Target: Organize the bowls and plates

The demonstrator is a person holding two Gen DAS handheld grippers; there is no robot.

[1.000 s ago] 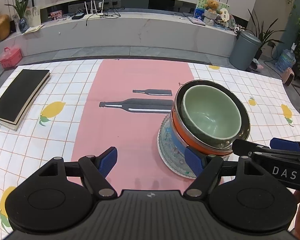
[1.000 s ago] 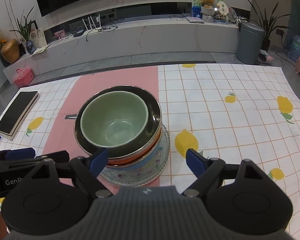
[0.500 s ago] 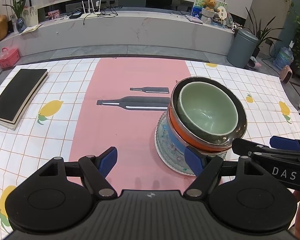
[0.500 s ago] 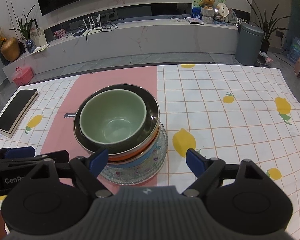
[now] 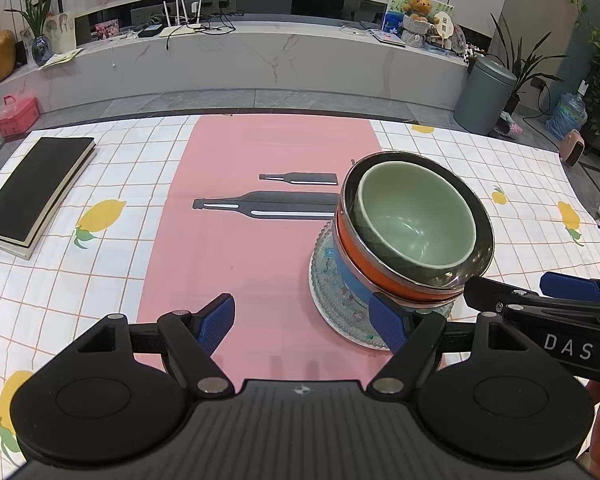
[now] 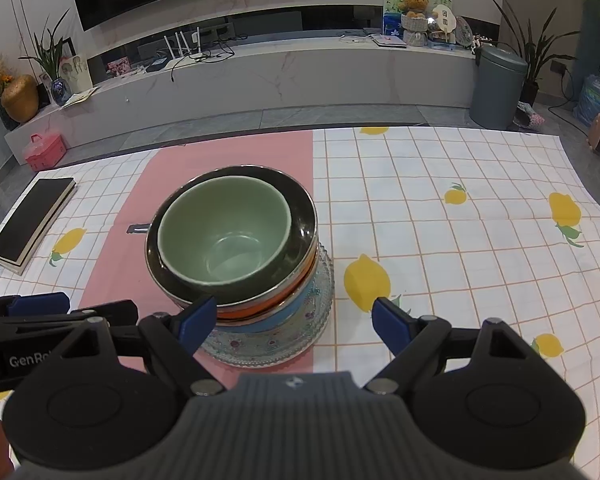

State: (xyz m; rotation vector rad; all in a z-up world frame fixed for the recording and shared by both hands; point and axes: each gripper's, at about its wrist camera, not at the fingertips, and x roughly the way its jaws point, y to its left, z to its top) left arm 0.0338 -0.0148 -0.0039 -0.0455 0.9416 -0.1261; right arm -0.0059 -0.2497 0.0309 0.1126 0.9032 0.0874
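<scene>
A: Bowls, nested stack: a pale green ceramic bowl (image 5: 416, 216) sits inside a dark bowl with a shiny metal rim (image 5: 482, 240), over an orange-sided bowl (image 5: 364, 256) and a light blue bowl (image 5: 350, 276).

B: Base item: a clear patterned glass plate (image 5: 332, 304), resting on the pink strip of the lemon-print checked cloth (image 5: 100, 264) that covers the desk.

A: Left gripper (image 5: 304, 318): jaws spread wide, nothing held. Its right blue pad lies just beside the stack's near edge; whether it touches cannot be told.

B: Right gripper (image 6: 290, 318): jaws wide apart, nothing between them. Its left pad is close against the stack's near left side; contact unclear.

A: Other stock: a black hardcover book (image 5: 32, 192) at the desk's left edge, well apart from the stack.
</scene>
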